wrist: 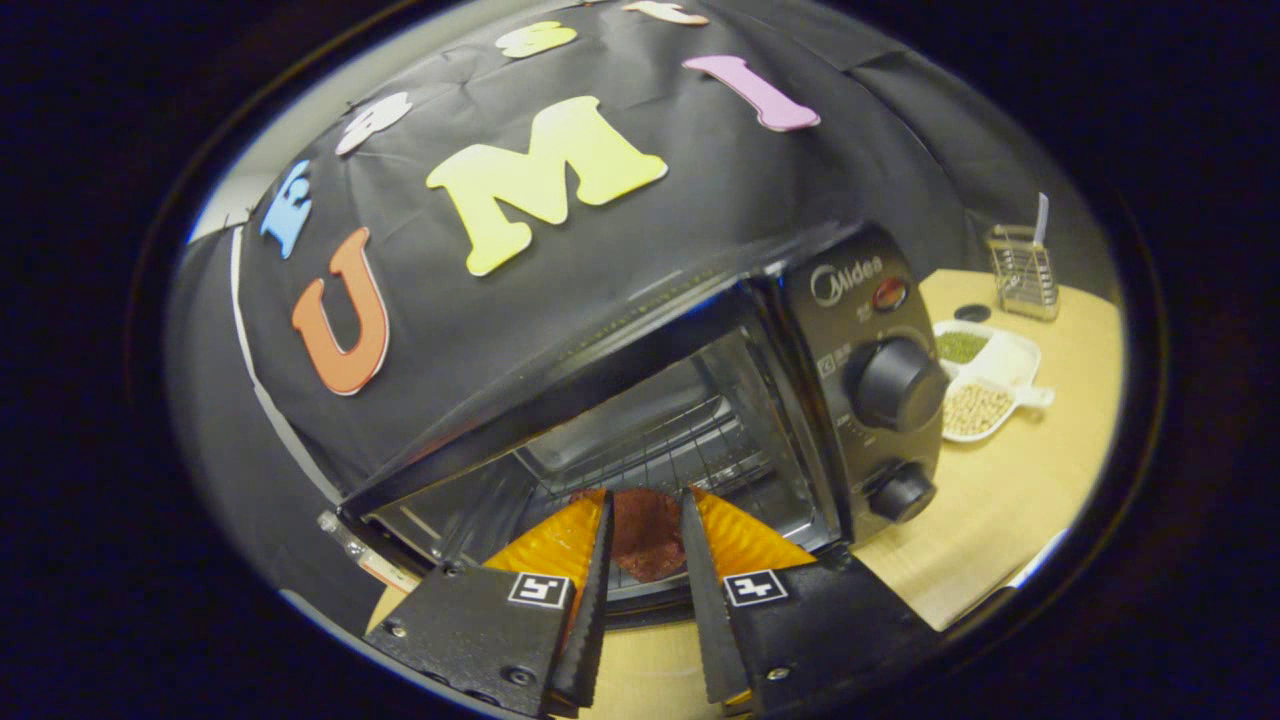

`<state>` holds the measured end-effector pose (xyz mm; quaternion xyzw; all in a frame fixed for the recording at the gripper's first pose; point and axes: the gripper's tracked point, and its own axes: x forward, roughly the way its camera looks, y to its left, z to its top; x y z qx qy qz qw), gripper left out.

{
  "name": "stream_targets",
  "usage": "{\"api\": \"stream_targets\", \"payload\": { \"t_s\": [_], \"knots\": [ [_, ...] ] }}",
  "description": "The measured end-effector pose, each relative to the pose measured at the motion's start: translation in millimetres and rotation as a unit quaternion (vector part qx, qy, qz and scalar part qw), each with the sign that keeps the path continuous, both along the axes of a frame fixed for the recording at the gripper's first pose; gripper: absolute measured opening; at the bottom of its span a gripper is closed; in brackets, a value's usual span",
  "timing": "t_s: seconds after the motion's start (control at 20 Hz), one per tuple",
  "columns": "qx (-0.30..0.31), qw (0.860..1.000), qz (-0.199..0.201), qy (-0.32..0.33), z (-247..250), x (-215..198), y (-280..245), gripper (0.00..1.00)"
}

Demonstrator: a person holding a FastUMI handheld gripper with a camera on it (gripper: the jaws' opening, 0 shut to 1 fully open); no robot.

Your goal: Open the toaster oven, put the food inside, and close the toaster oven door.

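The claw (pixel 645 540) is seen pinching a dark red food piece (pixel 645 535) at the toaster oven's (pixel 700 400) open mouth, over the wire rack (pixel 670 440). A divided dish (pixel 985 375) lies at three o'clock on the wooden bench (pixel 1000 520).

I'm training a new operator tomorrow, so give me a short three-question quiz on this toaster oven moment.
1. True or false: the toaster oven door is open.
2. What sits between the gripper fingers: (a) a reddish-brown food piece, (b) a spoon, (c) nothing?
3. What rests on the table just beyond the oven's knobs?

Key: 1 true. 2 a. 3 a white divided dish holding green and pale beans.
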<state>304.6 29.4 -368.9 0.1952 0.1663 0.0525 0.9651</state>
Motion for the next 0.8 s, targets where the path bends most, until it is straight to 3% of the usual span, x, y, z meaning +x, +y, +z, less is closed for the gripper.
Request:
{"api": "stream_targets", "payload": {
  "t_s": [0.25, 0.45, 0.55, 0.7, 0.8],
  "knots": [
    [-0.082, 0.995, 0.009, -0.048, 34.6, -55.2, 2.8, 0.52],
    [-0.129, 0.989, -0.005, -0.066, 39.7, -107.5, -4.0, 0.69],
    [-0.143, 0.988, -0.012, -0.063, 36.4, -129.1, -7.7, 0.76],
    [-0.153, 0.988, 0.000, -0.038, 24.1, -155.0, -4.5, 0.96],
    [-0.172, 0.985, 0.000, -0.010, 7.9, -169.0, -8.1, 1.00]
  ]
}}
